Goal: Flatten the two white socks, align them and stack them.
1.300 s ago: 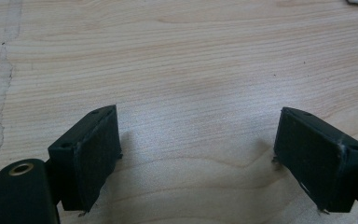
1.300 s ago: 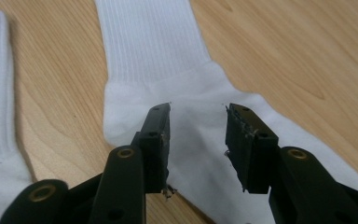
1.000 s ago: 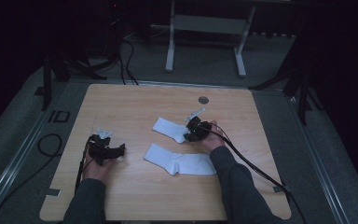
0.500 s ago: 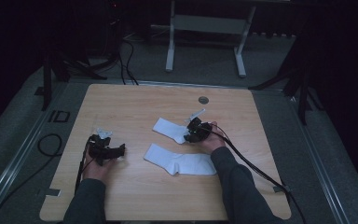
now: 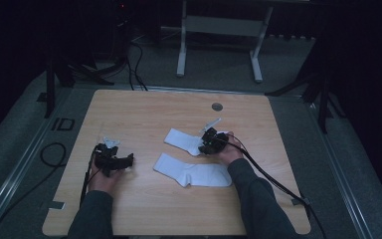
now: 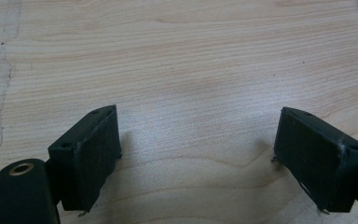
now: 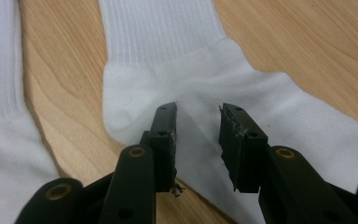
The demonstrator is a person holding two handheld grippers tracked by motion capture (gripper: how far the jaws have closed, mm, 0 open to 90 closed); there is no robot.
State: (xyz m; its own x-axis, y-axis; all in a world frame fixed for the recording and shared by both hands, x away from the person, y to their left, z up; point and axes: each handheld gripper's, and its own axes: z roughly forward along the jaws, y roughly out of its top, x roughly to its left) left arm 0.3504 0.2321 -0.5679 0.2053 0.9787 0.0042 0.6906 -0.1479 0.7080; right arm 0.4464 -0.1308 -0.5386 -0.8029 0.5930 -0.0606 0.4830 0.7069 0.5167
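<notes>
Two white socks lie flat on the wooden table (image 5: pixel 144 112). The far sock (image 5: pixel 179 140) (image 7: pixel 168 51) has my right gripper (image 5: pixel 204 145) (image 7: pixel 198 126) set down on its heel. Its jaws have just been closing and still stand a little apart. A fold of sock cloth rises between them, and the pads do not clearly pinch it. The near sock (image 5: pixel 194 173) (image 7: pixel 0 74) lies just beside it. My left gripper (image 5: pixel 128 160) (image 6: pixel 198 135) rests to the left over bare wood, jaws wide open with nothing between them.
A small round grey disc (image 5: pixel 217 106) is set in the table near its far edge. Cables trail from both grippers off the table's near side. Beyond the far edge stand a metal frame (image 5: pixel 219 30) and loose cables on the grey floor.
None of the hands or socks has visibly shifted in the high view.
</notes>
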